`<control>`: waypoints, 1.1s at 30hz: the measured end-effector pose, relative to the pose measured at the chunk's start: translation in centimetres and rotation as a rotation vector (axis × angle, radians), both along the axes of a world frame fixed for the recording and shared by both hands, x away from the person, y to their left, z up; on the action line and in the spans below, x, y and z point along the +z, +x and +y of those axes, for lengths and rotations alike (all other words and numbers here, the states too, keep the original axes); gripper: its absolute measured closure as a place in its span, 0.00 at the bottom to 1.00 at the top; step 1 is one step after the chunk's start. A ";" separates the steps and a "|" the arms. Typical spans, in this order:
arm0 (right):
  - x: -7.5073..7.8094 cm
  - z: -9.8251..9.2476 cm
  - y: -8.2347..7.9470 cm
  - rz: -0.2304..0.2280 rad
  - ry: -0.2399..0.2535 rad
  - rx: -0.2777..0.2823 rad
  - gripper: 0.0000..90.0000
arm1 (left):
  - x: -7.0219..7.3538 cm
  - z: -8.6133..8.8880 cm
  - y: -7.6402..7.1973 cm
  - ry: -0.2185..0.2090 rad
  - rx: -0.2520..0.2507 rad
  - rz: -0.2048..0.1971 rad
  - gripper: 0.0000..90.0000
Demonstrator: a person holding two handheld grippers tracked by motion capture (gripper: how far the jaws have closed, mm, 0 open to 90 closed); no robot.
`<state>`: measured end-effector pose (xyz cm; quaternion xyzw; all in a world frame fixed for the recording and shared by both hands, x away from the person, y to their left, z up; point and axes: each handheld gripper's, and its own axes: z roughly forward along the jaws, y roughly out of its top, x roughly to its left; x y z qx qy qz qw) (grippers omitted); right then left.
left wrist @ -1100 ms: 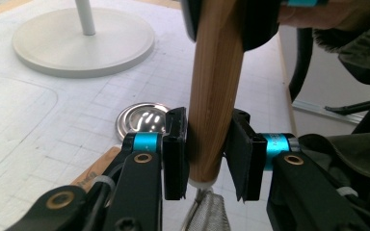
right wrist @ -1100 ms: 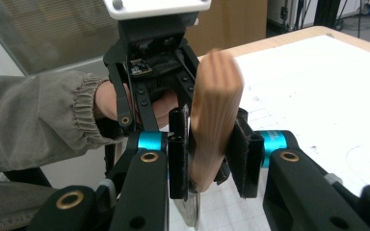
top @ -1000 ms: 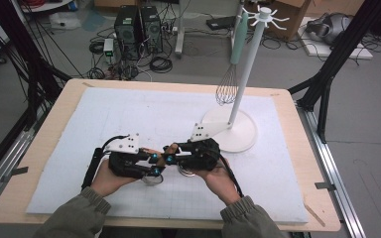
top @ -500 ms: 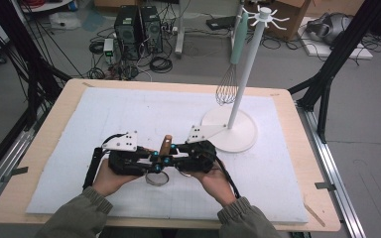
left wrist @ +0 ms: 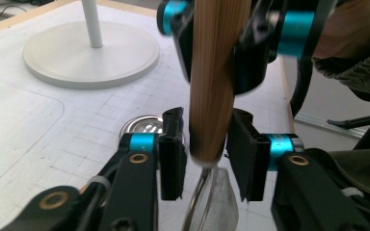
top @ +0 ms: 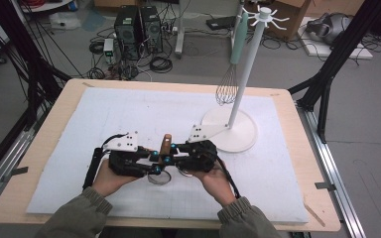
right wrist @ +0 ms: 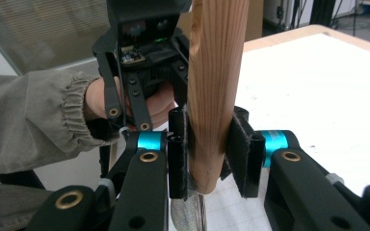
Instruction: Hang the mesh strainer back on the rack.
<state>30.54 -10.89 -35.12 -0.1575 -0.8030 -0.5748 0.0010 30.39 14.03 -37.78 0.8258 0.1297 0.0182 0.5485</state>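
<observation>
Since a second ago the sieve's wooden handle [top: 166, 144] has been tipped upright between the two claws, ready for hanging on the rack [top: 248, 64]. The left claw [left wrist: 204, 153], just eased a little wider, brackets the handle's lower end above the bench [top: 49, 114]; the right claw [right wrist: 211, 153] is clenched on it. The handle is pale, straight-grained, with wire mesh below.

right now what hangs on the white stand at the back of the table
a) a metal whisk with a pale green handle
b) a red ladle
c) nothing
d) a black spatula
a: in the high view a metal whisk with a pale green handle hangs from a hook on the white stand.
</observation>
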 end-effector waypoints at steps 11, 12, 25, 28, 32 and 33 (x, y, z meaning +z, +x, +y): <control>0.8 -2.6 0.4 -0.006 -0.013 -0.048 0.80 | -0.1 2.0 -0.4 0.012 0.091 0.007 0.61; 1.0 -3.0 0.4 -0.005 -0.011 -0.054 0.80 | -0.1 2.1 -0.4 0.012 0.095 0.007 0.58; 4.2 -7.6 1.2 -0.042 -0.029 -0.135 0.80 | -0.3 4.1 -1.0 0.030 0.200 -0.035 0.44; 5.0 -8.4 1.5 -0.053 -0.038 -0.151 0.80 | -0.4 4.6 -1.1 0.029 0.210 -0.034 0.40; 6.0 -9.3 1.8 -0.061 -0.047 -0.171 0.80 | -0.7 5.2 -1.2 0.040 0.224 -0.032 0.38; 6.3 -9.5 1.9 -0.066 -0.048 -0.177 0.80 | -0.7 5.4 -1.2 0.042 0.231 -0.032 0.38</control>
